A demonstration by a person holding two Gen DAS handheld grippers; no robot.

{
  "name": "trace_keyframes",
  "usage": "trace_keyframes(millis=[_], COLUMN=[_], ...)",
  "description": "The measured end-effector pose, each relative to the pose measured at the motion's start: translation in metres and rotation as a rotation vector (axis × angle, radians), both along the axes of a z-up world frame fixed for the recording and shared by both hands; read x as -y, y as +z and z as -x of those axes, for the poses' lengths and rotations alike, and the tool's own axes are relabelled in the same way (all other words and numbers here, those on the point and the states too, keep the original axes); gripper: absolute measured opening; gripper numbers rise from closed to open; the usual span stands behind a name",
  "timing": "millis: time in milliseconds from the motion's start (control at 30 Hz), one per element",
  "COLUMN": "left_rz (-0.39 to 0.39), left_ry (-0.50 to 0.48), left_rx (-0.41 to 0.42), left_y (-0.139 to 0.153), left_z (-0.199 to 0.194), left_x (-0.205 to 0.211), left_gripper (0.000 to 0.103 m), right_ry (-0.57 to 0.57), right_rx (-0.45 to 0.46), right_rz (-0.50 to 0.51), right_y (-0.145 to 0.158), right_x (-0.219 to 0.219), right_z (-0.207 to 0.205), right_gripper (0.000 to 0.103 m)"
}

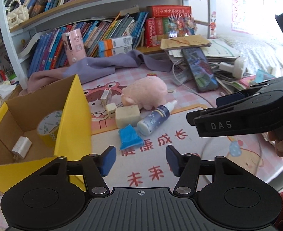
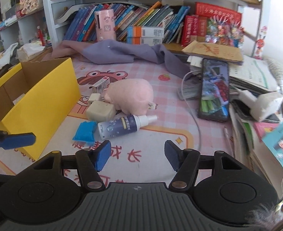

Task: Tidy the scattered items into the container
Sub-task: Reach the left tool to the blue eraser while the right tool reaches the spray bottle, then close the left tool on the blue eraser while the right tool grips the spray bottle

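Claws first: the left claw (image 1: 140,160) and the right claw (image 2: 137,156) are both wide open and hold nothing. Just past them, near the middle of the frame, lie a soft blue packet (image 1: 130,137), a smooth round spray bottle (image 2: 123,126) that may roll, so grab its middle, a hard soap block (image 1: 127,116) and a squishy pink plush pig (image 2: 130,97). The yellow box (image 1: 75,115) sits at the left, its tall wall close by, so lift things over it. The tabletop (image 2: 160,150) has free room in front
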State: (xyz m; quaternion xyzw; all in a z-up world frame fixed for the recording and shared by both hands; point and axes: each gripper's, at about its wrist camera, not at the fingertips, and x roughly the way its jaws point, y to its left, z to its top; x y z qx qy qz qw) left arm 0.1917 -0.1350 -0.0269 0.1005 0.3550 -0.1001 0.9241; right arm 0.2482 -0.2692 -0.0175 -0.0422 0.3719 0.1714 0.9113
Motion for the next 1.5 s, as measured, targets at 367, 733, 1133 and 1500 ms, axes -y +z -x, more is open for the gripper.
trace_keyframes(millis=[367,733,1133,1500], left_rz=[-0.059,-0.101,-0.121,-0.037], left_ry=[0.092,0.126,0.140,0.225], left_rx=[-0.026,-0.085,-0.115,-0.180], left_y=[-0.011,-0.021,-0.032,-0.053], left_z=[-0.028,-0.045,-0.071,-0.107], left_x=[0.015,0.018,0.022,0.013], left_gripper=[0.024,0.032,0.062,0.061], right_ry=[-0.055,-0.208,-0.191,0.047], right_rx=[-0.254,-0.465,-0.417,-0.229], right_rz=[-0.183,-0.338,-0.240,0.035], right_y=[-0.028,-0.045,-0.050,-0.046], right_x=[0.012,-0.002,-0.005,0.012], right_z=[-0.068,-0.112,-0.130,-0.107], right_gripper=[0.060,0.059,0.040,0.037])
